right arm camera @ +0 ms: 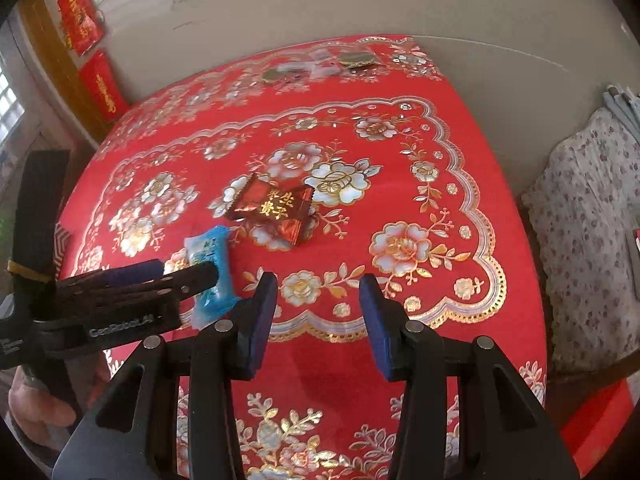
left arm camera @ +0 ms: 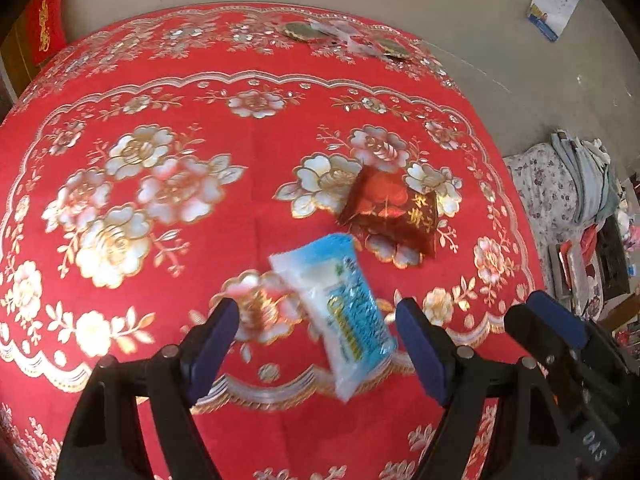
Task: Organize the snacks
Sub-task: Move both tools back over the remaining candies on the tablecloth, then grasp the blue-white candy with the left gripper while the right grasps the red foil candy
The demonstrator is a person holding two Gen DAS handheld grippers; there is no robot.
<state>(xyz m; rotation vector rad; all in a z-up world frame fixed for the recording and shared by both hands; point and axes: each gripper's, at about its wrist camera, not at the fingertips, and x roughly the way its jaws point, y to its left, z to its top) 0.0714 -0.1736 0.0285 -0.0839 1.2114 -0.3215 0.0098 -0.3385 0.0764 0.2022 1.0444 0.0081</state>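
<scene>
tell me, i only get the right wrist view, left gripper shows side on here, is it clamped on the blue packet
observer: No. In the left wrist view the left gripper stands wide open. The blue packet lies between its fingers, with neither pad pressing on it.
operator: ok how does the packet sit in that gap
observer: Slantwise. Its far end is about mid-gap and its near end comes close to the right finger. The packet looks blurred in that view.
</scene>
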